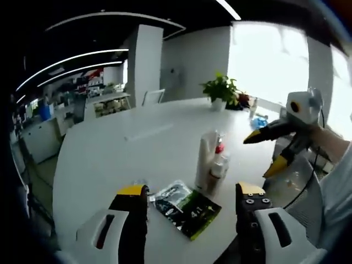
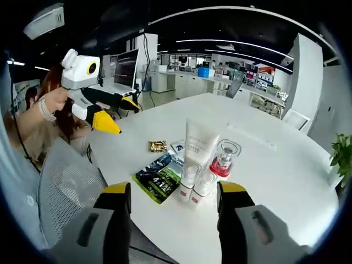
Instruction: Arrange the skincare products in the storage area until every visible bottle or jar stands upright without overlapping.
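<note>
From the right gripper view I see a smooth, glossy white round tabletop (image 2: 286, 181) carrying a small cluster of skincare items: a tall, flat white squeeze tube (image 2: 199, 144) standing on its cap, two little cylindrical bottles (image 2: 196, 186) with clear caps and red-banded labels standing side by side just in front of it, and a squat clear jar (image 2: 224, 158) with a red core just beside the tube. All four stand upright and close together. Next to the bottles lies a flat, shiny dark-green foil sachet (image 2: 158, 177), and beyond it a small crinkled gold packet (image 2: 158, 146). My right gripper (image 2: 175, 206) hovers near the table edge with its yellow-tipped black jaws spread wide, touching nothing. My left gripper (image 2: 114, 115) shows across the table, yellow-tipped jaws parted and empty, above a grey mesh chair back (image 2: 69, 181). In the left gripper view, my left gripper (image 1: 193, 204) is likewise spread wide over the sachet (image 1: 186, 207), clear of it, with the tube (image 1: 206, 159) ahead and a leafy potted plant (image 1: 221, 91) at the far edge.
</note>
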`<state>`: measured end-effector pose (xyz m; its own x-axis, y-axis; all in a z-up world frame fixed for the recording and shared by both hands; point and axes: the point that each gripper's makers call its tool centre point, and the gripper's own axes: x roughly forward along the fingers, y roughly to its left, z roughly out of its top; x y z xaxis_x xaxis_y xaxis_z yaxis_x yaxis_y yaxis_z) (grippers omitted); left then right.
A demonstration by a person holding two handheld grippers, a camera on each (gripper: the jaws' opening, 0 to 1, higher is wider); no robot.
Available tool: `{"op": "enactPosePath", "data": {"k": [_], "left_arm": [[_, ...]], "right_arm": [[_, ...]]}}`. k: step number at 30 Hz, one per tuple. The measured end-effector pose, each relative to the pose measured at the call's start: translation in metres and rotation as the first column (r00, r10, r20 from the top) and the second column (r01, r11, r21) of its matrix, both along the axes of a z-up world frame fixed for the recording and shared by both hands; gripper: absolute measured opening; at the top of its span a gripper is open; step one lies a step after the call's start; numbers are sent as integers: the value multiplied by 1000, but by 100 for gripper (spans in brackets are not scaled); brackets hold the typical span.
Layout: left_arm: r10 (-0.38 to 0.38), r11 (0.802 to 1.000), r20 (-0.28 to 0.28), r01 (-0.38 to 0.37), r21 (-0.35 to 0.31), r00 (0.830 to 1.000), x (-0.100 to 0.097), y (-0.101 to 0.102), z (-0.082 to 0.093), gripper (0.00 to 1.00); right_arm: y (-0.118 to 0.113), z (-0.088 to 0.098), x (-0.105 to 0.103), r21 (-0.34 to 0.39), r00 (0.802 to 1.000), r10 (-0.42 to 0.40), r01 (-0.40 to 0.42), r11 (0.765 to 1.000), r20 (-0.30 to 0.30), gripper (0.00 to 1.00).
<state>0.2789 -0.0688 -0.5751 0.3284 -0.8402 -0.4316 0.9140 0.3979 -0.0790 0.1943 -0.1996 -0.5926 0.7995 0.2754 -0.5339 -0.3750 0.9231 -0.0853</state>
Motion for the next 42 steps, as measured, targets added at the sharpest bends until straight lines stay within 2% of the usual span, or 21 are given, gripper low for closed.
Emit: {"op": "enactPosePath", "data": {"k": [7, 11, 17, 30, 37, 42], "left_arm": [[21, 1000, 15, -21, 8, 1000, 0, 14, 3, 73], [34, 999, 3, -34, 2, 999, -1, 18, 4, 77], [34, 999, 11, -35, 13, 999, -3, 23, 4, 85], [43, 998, -12, -43, 50, 999, -3, 28, -8, 94], [28, 998, -33, -26, 58, 999, -5, 27, -15, 97], [29, 996, -59, -24, 88, 998, 0, 29, -29, 97]], "right_arm": [[-10, 2, -3, -26, 1000, -31, 31, 999, 0, 77], [-12, 5, -2, 4, 999, -48, 47, 999, 11, 82], [-13, 6, -1, 2, 997, -70, 70, 998, 24, 90], [-20, 5, -1, -9, 994, -107, 107, 994, 20, 99], [-19, 2, -1, 7, 994, -111, 111, 994, 9, 99], [-16, -5, -1, -2, 995, -102, 102, 995, -16, 99]]}}
